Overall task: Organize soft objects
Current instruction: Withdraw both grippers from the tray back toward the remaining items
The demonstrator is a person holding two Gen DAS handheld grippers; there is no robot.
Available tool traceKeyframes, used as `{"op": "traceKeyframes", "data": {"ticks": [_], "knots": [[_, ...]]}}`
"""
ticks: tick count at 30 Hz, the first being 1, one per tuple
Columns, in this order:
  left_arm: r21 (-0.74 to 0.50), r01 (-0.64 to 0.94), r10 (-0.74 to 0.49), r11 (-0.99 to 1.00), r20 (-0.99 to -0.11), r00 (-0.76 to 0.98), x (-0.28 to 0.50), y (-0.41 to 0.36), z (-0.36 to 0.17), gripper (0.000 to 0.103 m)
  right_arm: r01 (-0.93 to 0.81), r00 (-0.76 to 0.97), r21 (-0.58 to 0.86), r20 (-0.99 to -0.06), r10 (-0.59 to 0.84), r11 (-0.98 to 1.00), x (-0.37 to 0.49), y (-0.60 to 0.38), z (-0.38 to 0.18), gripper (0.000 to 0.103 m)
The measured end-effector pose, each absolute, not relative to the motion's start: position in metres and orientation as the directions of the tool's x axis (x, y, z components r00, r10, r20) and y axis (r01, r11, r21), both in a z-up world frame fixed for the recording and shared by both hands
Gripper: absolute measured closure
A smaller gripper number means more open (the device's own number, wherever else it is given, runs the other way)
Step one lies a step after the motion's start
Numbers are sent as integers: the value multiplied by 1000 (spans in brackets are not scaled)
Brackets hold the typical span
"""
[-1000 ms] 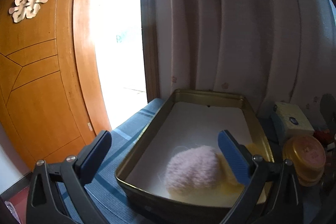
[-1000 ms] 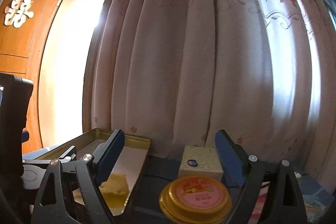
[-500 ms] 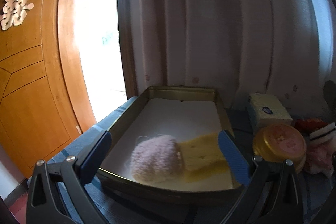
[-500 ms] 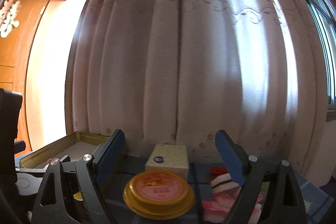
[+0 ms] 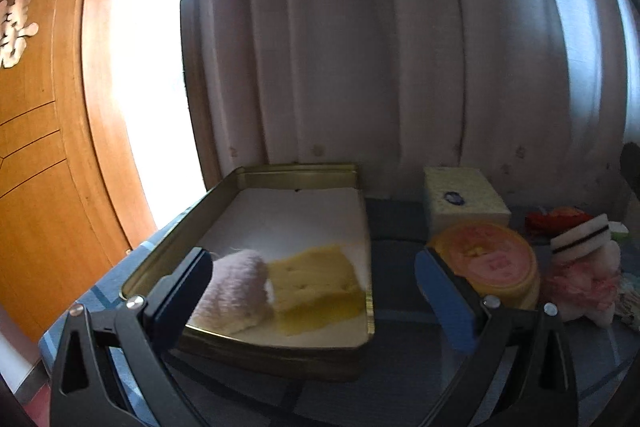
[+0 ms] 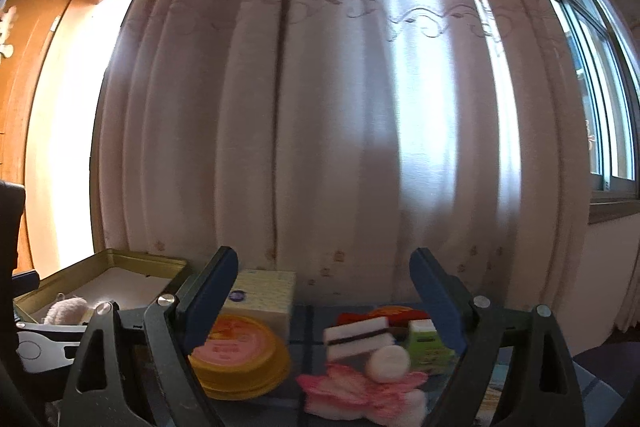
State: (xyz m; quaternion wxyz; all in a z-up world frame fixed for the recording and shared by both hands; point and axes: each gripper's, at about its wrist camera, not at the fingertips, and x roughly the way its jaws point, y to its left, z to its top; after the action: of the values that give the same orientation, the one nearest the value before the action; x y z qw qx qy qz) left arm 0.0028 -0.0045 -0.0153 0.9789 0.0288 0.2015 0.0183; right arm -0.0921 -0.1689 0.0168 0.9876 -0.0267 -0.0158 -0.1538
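**A:** What's nearest on my left camera?

**B:** My left gripper [image 5: 312, 291], low in the frame, jaws spread wide with nothing between the pads. Just past them sits the gold tin tray [image 5: 368, 307], white-lined. At its near end lie the fluffy pink piece [image 5: 236, 291], round and woolly, and the flat yellow sponge [image 5: 316, 287], dimpled with small holes. They touch side by side.

**A:** And the right camera?

**B:** My right gripper [image 6: 324, 303] is also wide apart and empty. Between its fingers, lower centre, is the heap still on the blue cloth [image 6: 304, 323]: a pink frilly piece [image 6: 348, 391] nearest, a pale round puff [image 6: 388, 363] resting on it, then a white block with a dark stripe [image 6: 356, 337] tilted behind. A green carton [image 6: 426, 345] stands just right of that, something red and orange [image 6: 396, 313] behind.

**A:** Left of the heap?

**B:** A yellow round tin with a pink lid [image 6: 236, 351], and behind it a pale yellow box [image 6: 264, 293]. The curtain [image 6: 320, 107] fills the far background.
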Motion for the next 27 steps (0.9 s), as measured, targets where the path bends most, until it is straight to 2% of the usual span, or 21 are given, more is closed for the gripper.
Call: {"op": "traceKeyframes", "data": {"ticks": [6,11,27], "knots": [[85,23,12,996,-389,921,-3,-28,-15,0,356,935,-63,36,-354,933,-104,-188,16,14],[93,63,-22,994,-393,919,-6,-44,-15,0,409,912,-8,13,-409,912,-117,-220,16,14],[126,179,-114,976,-407,906,-18,-95,-15,0,514,855,109,-144,-498,851,-146,-310,8,14]]}}
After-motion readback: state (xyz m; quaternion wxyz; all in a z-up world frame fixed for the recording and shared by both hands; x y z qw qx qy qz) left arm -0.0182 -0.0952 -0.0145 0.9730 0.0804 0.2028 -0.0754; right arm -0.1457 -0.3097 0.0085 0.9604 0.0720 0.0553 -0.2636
